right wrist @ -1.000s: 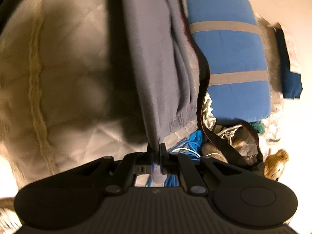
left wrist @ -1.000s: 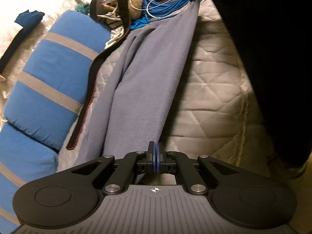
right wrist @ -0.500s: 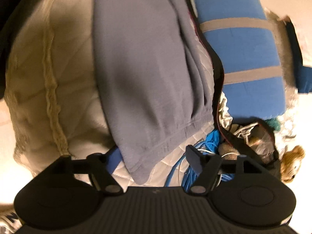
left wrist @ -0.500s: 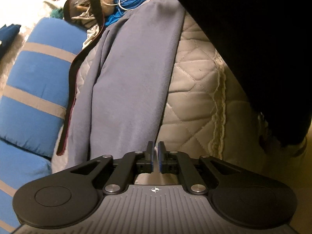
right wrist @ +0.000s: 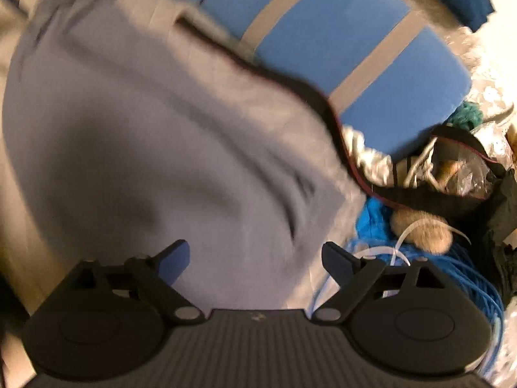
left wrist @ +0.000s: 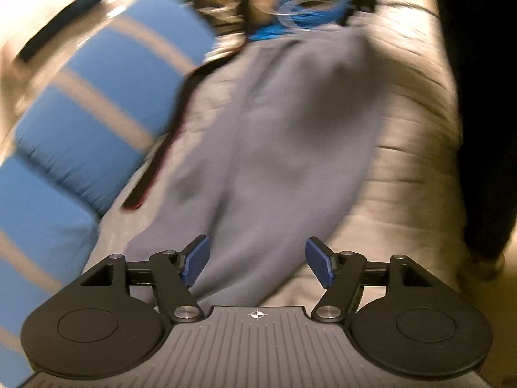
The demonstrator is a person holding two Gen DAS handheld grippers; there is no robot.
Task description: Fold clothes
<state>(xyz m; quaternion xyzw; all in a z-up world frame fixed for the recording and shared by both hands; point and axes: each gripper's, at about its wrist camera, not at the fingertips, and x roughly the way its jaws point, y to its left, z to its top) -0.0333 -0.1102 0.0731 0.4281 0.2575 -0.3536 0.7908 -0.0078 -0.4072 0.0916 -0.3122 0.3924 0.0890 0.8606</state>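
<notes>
On the quilted mattress [left wrist: 404,168]: grey sweatpants [left wrist: 290,148], lying in a long strip, apparently folded lengthwise; blur hides detail.
Beside it: blue striped cushions [left wrist: 106,97], black strap [right wrist: 310,93].
Left gripper [left wrist: 257,263]: fingers spread wide, holding nothing.
Right gripper [right wrist: 255,260]: fingers apart, empty, over the waistband end.

A grey-lilac fleece garment [left wrist: 290,148] lies folded lengthwise into a long strip on a pale quilted bed cover [left wrist: 407,161]. Its surface is soft and creased, with a shallow fold running down the middle. In the right wrist view the garment [right wrist: 155,148] spreads wide, its hemmed end lying next to a coil of blue cable [right wrist: 465,271].
</notes>
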